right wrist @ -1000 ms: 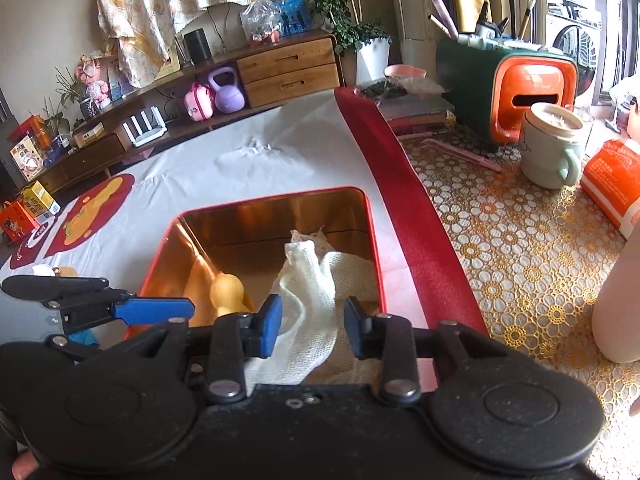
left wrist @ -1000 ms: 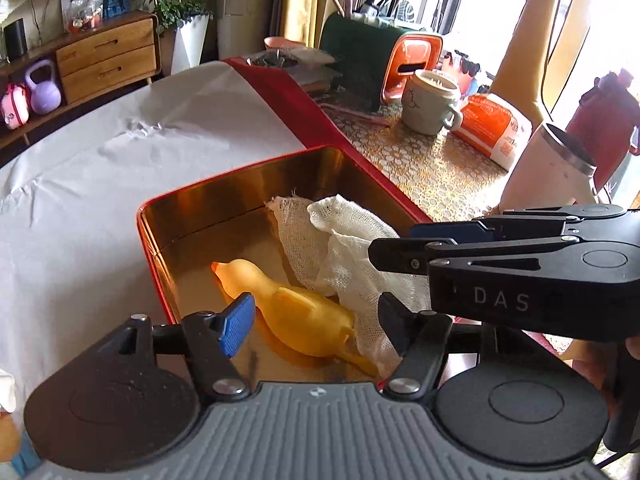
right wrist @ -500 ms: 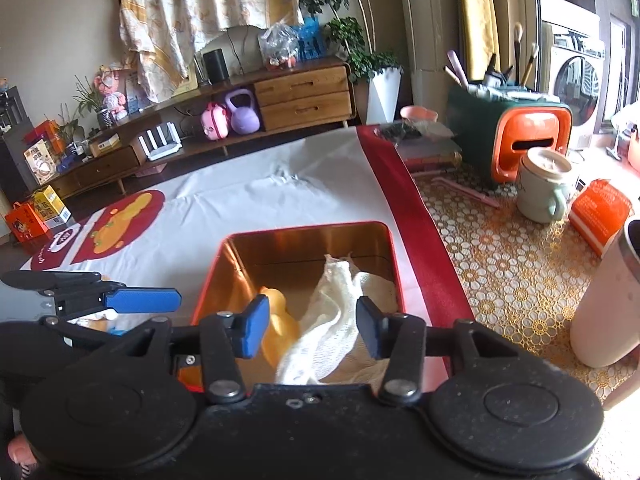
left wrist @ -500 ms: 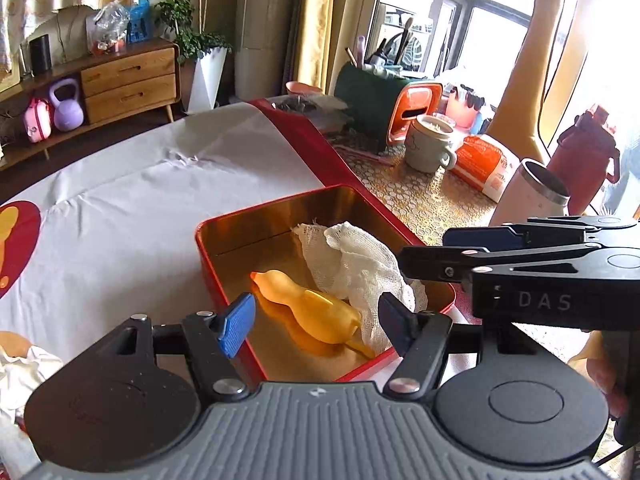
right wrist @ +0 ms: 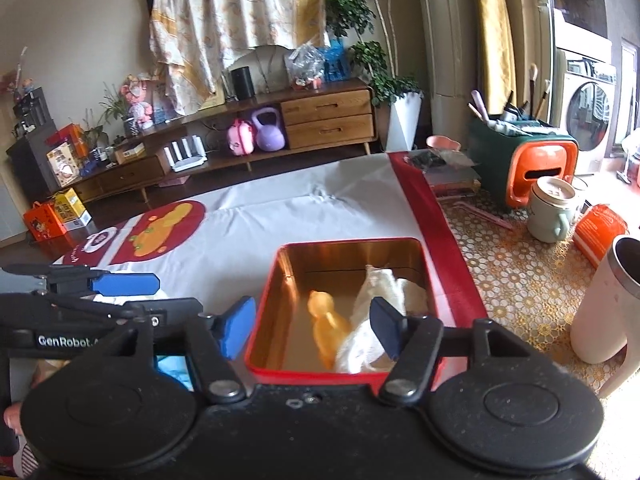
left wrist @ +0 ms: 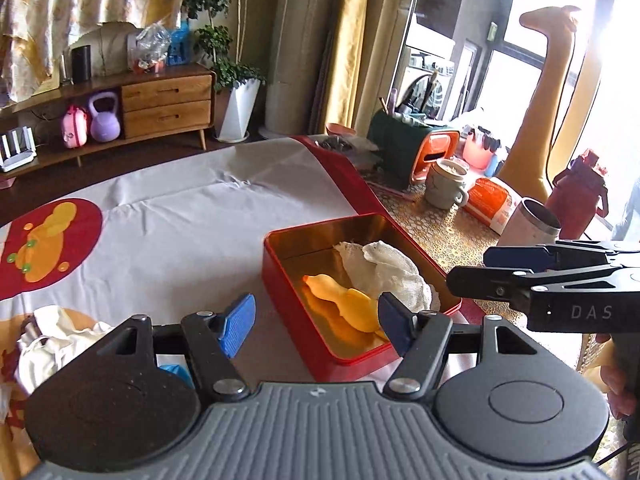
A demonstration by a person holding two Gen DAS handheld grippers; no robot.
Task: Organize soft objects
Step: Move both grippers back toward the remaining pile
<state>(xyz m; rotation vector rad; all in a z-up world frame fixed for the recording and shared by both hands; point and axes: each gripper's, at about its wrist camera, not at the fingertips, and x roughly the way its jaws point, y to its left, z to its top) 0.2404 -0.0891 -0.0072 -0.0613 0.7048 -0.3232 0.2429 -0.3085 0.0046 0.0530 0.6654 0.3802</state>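
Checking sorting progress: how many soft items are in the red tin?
2: a yellow rubber duck left, a white gauze cloth right, both inside the red tin; more may hide underneath.

We find bare white tablecloth (right wrist: 280, 216) left of and behind the red tin (right wrist: 264, 320), open for passage. Right of the tin, a white tumbler (right wrist: 600, 304), mug (right wrist: 550, 210) and orange packet (right wrist: 598, 232) crowd the lace mat.
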